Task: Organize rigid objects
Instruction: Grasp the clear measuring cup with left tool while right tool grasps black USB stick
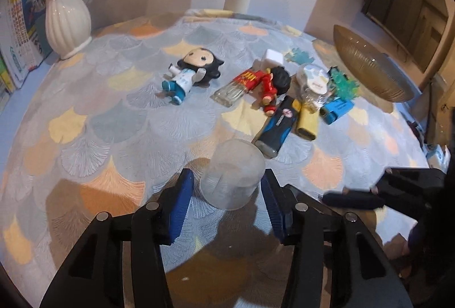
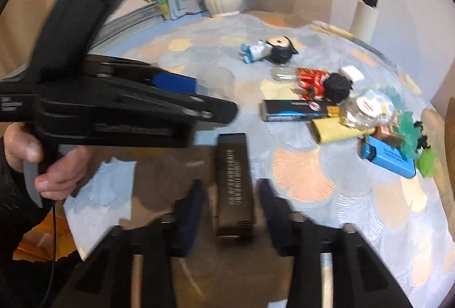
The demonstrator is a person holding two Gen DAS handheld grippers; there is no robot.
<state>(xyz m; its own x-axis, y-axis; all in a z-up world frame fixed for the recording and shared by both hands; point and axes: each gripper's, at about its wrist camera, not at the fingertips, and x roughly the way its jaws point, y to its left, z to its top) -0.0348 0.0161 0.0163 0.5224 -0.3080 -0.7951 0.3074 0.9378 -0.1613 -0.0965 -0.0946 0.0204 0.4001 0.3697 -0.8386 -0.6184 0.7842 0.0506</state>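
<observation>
My left gripper (image 1: 227, 182) is open around a clear plastic cup (image 1: 231, 174) that stands mouth-down on the cloth; a small gap shows on each side. In the right wrist view the left gripper (image 2: 199, 91) reaches in from the left. My right gripper (image 2: 231, 194) is open, its blue pads either side of a black rectangular lighter (image 2: 233, 182) lying on the table, not touching it. Further off lie a black-haired doll in white (image 1: 190, 74), a red doll (image 1: 271, 86), a dark blue lighter (image 1: 277, 125), a yellow lighter (image 1: 308, 123) and a light blue lighter (image 1: 337, 108).
A white ribbed vase (image 1: 66, 20) with flowers stands at the back left beside booklets (image 1: 20, 32). A ribbed glass bowl (image 1: 369, 66) sits at the back right. A clear bottle (image 1: 230, 93), a small glass jar (image 1: 312, 83) and green plastic pieces (image 1: 342, 81) crowd the pile.
</observation>
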